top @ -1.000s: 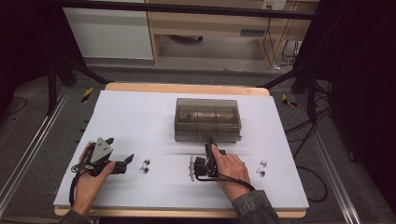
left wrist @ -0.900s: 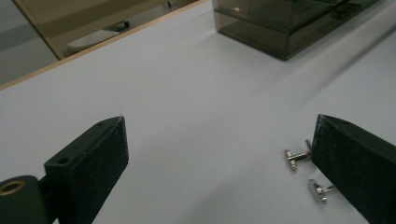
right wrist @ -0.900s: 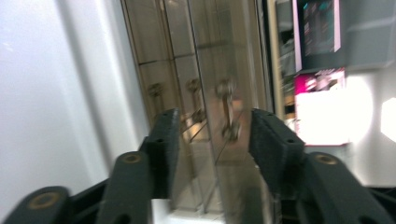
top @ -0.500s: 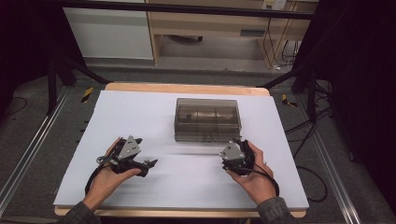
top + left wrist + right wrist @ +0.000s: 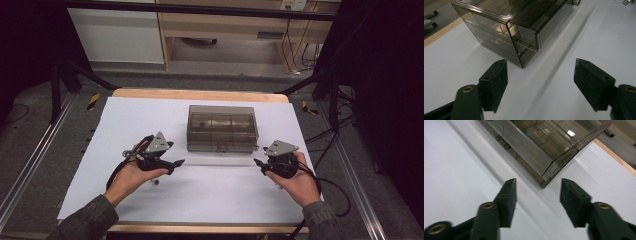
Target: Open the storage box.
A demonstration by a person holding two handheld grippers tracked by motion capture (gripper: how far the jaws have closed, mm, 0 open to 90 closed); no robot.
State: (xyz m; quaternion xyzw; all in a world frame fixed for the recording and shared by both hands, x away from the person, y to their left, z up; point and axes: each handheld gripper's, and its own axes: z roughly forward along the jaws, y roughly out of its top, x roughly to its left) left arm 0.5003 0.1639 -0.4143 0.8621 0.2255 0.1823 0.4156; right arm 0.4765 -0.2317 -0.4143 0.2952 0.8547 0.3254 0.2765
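Left gripper (image 5: 176, 163) at the smoked box's (image 5: 222, 128) 8 o'clock, right gripper (image 5: 258, 163) at 4 o'clock; both jaws spread, just closing (nothing between them).

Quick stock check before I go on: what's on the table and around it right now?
Box: one, smoky clear plastic, lid shut, centre of the table, between the two grippers.
Small metal part: one, silvery, on the sheet by the left hand.
Table: one, white sheet over a wooden edge.
Cabinet: one, white, behind the table.
Left gripper: black, jaws open, nothing between them, left of the box.
Right gripper: black, jaws open, empty, right of the box.
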